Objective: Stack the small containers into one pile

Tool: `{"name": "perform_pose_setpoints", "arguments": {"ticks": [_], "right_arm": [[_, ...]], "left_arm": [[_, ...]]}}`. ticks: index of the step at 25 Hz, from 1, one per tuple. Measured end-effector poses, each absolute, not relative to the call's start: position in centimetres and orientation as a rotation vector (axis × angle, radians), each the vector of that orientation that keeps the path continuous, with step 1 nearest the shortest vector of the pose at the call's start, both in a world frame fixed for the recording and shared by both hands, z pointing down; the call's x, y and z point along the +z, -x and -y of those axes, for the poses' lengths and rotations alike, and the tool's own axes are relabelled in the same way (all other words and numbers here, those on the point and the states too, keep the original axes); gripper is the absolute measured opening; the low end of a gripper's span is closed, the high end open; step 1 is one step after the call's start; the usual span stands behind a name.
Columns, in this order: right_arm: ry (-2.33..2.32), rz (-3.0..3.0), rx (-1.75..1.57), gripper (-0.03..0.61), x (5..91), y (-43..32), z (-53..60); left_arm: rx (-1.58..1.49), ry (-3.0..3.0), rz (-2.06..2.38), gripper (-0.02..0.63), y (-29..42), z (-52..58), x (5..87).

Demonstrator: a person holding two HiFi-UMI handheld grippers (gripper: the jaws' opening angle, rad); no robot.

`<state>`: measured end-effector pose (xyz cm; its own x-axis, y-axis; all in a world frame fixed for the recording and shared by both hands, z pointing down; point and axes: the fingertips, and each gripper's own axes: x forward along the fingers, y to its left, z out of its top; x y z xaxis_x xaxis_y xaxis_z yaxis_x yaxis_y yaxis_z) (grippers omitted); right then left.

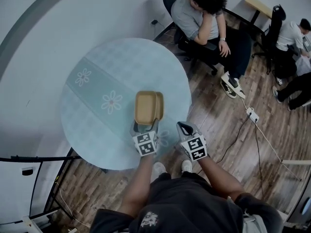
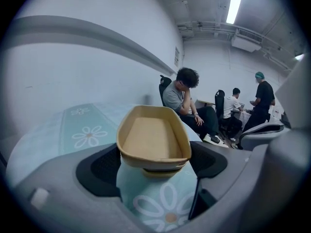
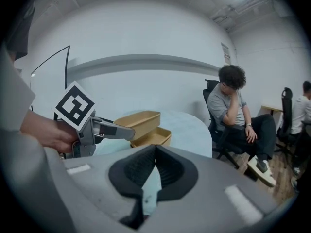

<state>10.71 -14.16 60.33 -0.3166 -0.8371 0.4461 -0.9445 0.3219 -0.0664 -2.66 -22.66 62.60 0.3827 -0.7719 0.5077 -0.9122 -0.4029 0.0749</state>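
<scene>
Cloth of pale blue check with white daisies covers the round table (image 1: 87, 106). The left gripper (image 1: 146, 129) pinches the upper tan oblong container (image 1: 147, 107), matte, with rounded corners, by its long sides between black ribbed pads. The container stands at 12 o'clock from the gripper's black-and-white marker cube (image 1: 146, 143), just over the second tan oblong container (image 3: 153, 137) on the cloth. At 3 o'clock, the right gripper (image 1: 183, 127) has its jaws pressed together, with nothing between them.

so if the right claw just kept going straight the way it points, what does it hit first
most likely the table, just right of the containers. The shut right claw aims slightly down past them, though depth is hard to judge.
</scene>
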Motion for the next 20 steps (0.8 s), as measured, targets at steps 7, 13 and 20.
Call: {"name": "perform_pose_setpoints", "arguments": {"ticks": [7,13,20], "right_arm": [[-1.622,2.222,0.465,0.003,61.1,-12.8,14.2],[-1.614,2.188,0.489,0.003,62.5,-14.2,13.9],[-1.595,2.176,0.490,0.003,63.2,-14.2,14.0]], "left_arm": [[0.597,-2.310,1.411,0.451,-0.2,23.5,64.0],[0.606,-2.271,1.418,0.453,-1.0,23.9,65.9],[0.604,-2.253,1.433,0.454,-1.4,24.5,67.1]]}}
